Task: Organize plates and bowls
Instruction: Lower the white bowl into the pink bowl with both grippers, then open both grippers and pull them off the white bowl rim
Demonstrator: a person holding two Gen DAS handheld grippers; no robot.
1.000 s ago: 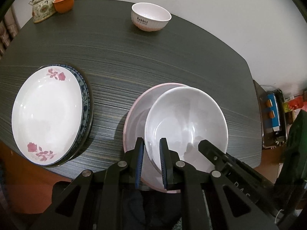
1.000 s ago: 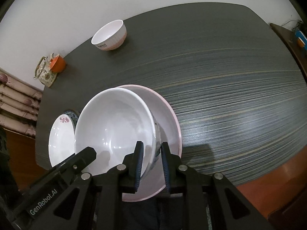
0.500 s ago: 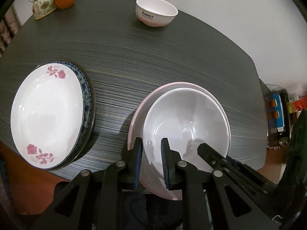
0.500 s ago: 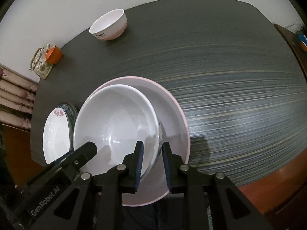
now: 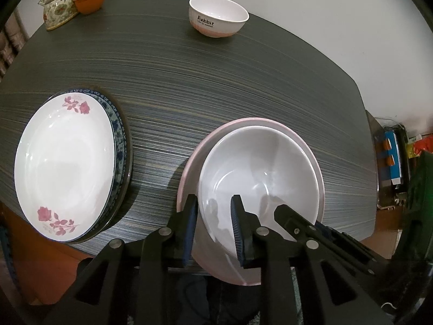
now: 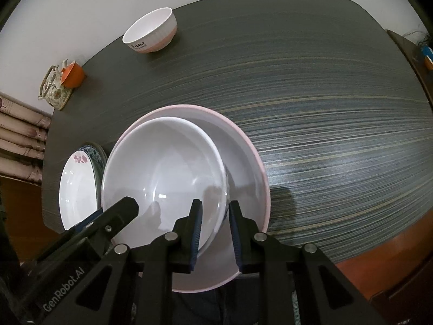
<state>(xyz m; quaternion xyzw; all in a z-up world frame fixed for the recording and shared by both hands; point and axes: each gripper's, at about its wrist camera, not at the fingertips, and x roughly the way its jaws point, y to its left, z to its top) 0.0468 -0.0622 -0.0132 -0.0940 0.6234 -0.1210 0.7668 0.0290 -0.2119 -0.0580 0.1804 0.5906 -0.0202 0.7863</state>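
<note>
Two hand-held grippers are seen at the near rim of a large white ceramic bowl (image 5: 259, 178), which has been brought down into a wider pink-rimmed bowl (image 5: 270, 123) on the dark striped surface (image 5: 216, 75); a second ago it was still tilted and off-centre, and now it sits nested, slightly toward the left of the pink one. The left hand-held gripper (image 5: 213, 230) is being opened, its blue pads drawn apart on either side of the white rim, with the wall between them but apparently no longer pressed. The right hand-held gripper (image 6: 215, 233) straddles the opposite part of that rim in a narrow stance; whether its pads press the wall cannot be told. The placing step is judged nearly finished, with release under way. A white rose-patterned plate (image 5: 65, 168) is stacked on a blue-patterned plate (image 5: 120, 146) to the left, and a small white-and-pink ribbed bowl (image 5: 217, 16) stands far off, unsorted.
</note>
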